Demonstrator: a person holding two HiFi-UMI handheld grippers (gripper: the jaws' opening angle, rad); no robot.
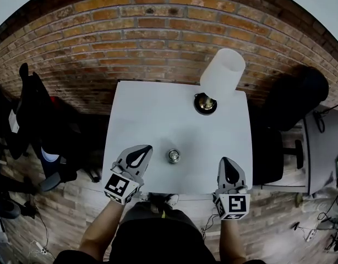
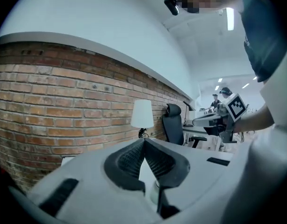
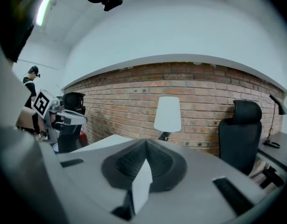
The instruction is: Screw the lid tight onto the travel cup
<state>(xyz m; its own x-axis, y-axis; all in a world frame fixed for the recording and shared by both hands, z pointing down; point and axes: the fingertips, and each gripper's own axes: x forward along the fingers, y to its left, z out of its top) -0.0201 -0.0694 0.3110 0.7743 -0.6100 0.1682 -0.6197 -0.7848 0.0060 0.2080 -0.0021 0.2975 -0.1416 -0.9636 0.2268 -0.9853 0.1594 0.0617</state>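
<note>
Bare forearms of the person, left [image 1: 101, 229] and right [image 1: 230, 242], reach in from the near edge, each holding a gripper over the near side of the white table [image 1: 152, 117].

Over the near left part of the table, the left gripper [image 1: 139, 154] has its jaws pressed together. The left gripper view shows the ribbed pads meeting at the tip [image 2: 144, 143] with nothing between them. Over the near right part, the right gripper [image 1: 228, 168] is likewise closed and empty, its pads joined in the right gripper view [image 3: 146, 146].

Between the two grippers and slightly farther in stands the travel cup [image 1: 174, 156]. It is upright on the table, apart from both tools and nearer the left one. Seen from above it is a small metallic round, and whether its lid is on cannot be told.

At the far right of the table a lamp [image 1: 223, 73] with a white shade stands on a dark base. Behind the table runs a brick wall [image 1: 147, 37], and a black office chair [image 1: 293, 98] sits to the right of the table
</note>
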